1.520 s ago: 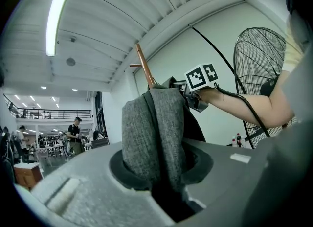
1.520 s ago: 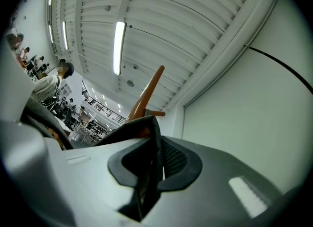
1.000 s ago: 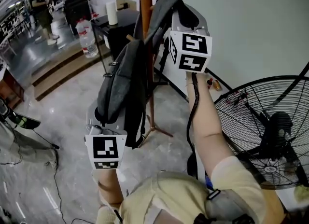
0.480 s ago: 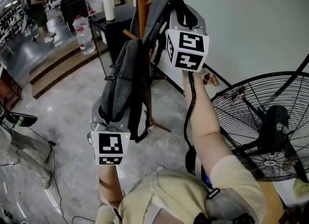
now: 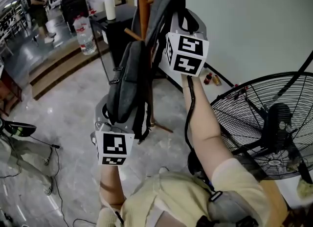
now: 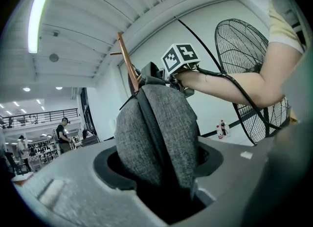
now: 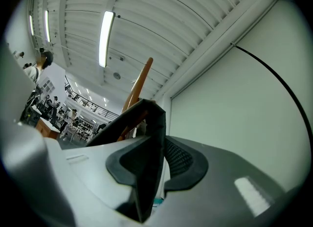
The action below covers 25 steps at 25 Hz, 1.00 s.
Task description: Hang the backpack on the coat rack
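Observation:
A grey backpack [image 5: 128, 81] hangs along the brown pole of the coat rack [image 5: 143, 6], with its black strap [image 5: 164, 6] running up over the pole's pegs. My left gripper [image 5: 115, 119] is under the bag. Its jaws are opening, and the bag's rounded bottom [image 6: 156, 133] lies between them with a dark gap at the left pad. My right gripper [image 5: 178, 23] is high beside the pole, shut on the black strap [image 7: 151, 138]. In the right gripper view the pole [image 7: 137, 89] rises just behind the strap. The peg that bears the strap is hidden.
A large black floor fan [image 5: 266, 123] stands close on the right by the white wall. Behind the rack are a black cabinet [image 5: 115, 30] with a paper roll [image 5: 110, 11] and a big water bottle [image 5: 84, 35]. Small bottles [image 5: 211, 78] sit by the wall. Steps lie at far left.
Both grippers and the backpack have sunk a little along the pole. The bag now hangs straighter against the rack, and the left gripper sits looser under its bottom.

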Available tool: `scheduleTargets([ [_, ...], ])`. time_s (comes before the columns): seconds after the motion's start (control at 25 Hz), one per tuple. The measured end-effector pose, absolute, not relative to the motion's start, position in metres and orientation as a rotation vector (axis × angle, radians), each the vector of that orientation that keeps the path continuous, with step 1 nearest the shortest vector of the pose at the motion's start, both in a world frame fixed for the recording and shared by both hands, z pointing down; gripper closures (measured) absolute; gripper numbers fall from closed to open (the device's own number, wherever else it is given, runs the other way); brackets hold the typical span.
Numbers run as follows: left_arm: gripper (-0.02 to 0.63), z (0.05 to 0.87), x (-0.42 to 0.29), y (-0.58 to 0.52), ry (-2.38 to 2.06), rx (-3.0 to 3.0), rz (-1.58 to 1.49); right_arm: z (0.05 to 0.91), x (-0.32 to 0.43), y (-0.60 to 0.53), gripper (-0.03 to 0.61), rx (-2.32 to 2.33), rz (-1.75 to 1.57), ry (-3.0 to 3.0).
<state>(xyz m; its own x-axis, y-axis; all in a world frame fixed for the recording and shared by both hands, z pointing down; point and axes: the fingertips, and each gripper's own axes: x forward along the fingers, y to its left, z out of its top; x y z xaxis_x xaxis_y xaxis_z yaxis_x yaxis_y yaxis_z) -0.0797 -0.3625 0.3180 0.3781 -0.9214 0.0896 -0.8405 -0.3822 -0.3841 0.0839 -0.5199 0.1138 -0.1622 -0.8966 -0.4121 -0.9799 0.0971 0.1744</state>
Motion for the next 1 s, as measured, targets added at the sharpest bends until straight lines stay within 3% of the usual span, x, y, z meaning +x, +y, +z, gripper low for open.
scheduleTargets([
  [1.0,0.293,0.311,-0.087,-0.324,1.506,-2.413,-0.358,0.131,0.065,-0.463,0.509,-1.831,0.546,2.174],
])
